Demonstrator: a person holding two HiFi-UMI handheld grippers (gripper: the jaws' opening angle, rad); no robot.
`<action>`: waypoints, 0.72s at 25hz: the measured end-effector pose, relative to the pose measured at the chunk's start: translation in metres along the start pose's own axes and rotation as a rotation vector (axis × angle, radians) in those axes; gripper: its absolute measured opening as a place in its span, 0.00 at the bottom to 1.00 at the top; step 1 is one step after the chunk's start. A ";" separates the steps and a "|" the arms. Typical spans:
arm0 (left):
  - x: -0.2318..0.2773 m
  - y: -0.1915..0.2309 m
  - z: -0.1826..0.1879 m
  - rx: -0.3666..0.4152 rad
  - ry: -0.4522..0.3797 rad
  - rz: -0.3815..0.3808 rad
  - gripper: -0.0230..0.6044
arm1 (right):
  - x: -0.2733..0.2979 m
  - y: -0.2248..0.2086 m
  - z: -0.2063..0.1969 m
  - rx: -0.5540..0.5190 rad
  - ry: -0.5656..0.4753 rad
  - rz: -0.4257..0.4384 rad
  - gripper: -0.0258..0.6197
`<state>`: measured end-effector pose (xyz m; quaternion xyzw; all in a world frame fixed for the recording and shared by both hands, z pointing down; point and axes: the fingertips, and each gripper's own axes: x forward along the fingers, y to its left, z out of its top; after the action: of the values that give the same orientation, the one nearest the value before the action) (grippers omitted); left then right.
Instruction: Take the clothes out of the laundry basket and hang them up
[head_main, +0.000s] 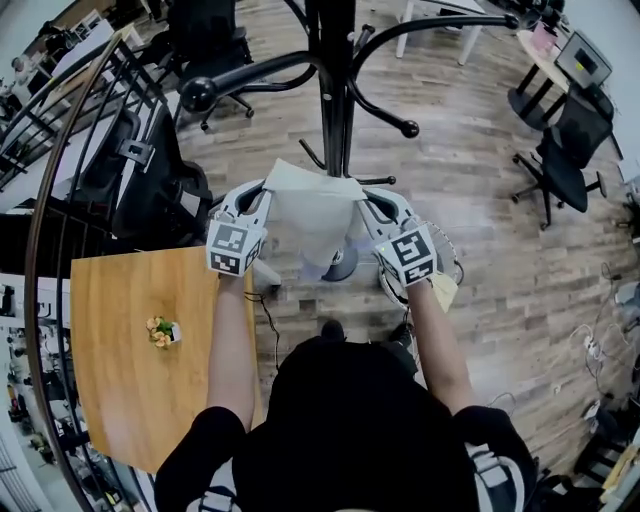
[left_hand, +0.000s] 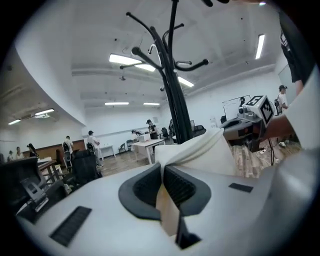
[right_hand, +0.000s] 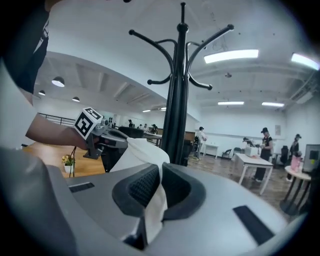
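A white garment (head_main: 310, 215) hangs stretched between my two grippers, just in front of the black coat stand (head_main: 335, 90). My left gripper (head_main: 262, 196) is shut on the garment's left top edge; the cloth (left_hand: 200, 150) shows pinched between its dark pads. My right gripper (head_main: 372, 200) is shut on the right top edge, and the cloth (right_hand: 145, 155) runs down between its pads. The stand's pole (right_hand: 175, 110) and curved hooks (left_hand: 150, 45) rise close ahead in both gripper views. The laundry basket (head_main: 445, 262) lies on the floor, partly hidden under my right arm.
A wooden table (head_main: 140, 350) with a small flower pot (head_main: 163, 331) stands at the left. Black office chairs (head_main: 560, 160) are at the right and back. A curved railing (head_main: 60, 180) runs along the left. Several people stand far off in the room (right_hand: 262, 145).
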<state>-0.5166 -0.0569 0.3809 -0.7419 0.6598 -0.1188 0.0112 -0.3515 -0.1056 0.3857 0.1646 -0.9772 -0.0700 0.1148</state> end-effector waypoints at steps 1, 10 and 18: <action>0.007 -0.001 -0.012 -0.005 0.028 -0.011 0.09 | 0.003 0.001 -0.010 0.009 0.028 -0.003 0.07; 0.031 -0.037 -0.118 -0.077 0.248 -0.171 0.09 | 0.024 0.027 -0.114 0.084 0.291 0.038 0.08; 0.030 -0.064 -0.144 -0.114 0.248 -0.218 0.21 | 0.029 0.056 -0.153 0.108 0.392 0.079 0.20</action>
<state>-0.4789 -0.0579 0.5372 -0.7881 0.5776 -0.1723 -0.1250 -0.3572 -0.0782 0.5488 0.1427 -0.9441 0.0206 0.2963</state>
